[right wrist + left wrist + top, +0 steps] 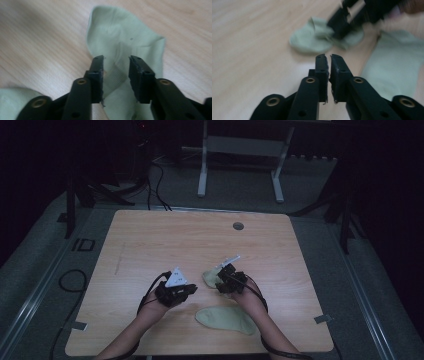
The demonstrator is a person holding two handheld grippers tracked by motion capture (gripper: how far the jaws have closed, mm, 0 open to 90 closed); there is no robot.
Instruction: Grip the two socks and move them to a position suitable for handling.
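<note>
Wood-grain tabletop (150, 245) is carrying everything I am working with: two pale green socks and both grippers. The flat sock (226, 319) is lying spread out near the front edge, just in front of my right hand, untouched. The second sock (210, 278) is sitting bunched a little farther in, and my right gripper (115, 65) is hovering over its ribbed cuff with the jaws apart, cloth between them but not pinched. My left gripper (328, 60) is pointing at that sock from the side with its jaws together on nothing. I am judging the knit as light, limp and stretchy, so it will sag and drag; I would be pinching the doubled cuff edge, not the thin toe.
</note>
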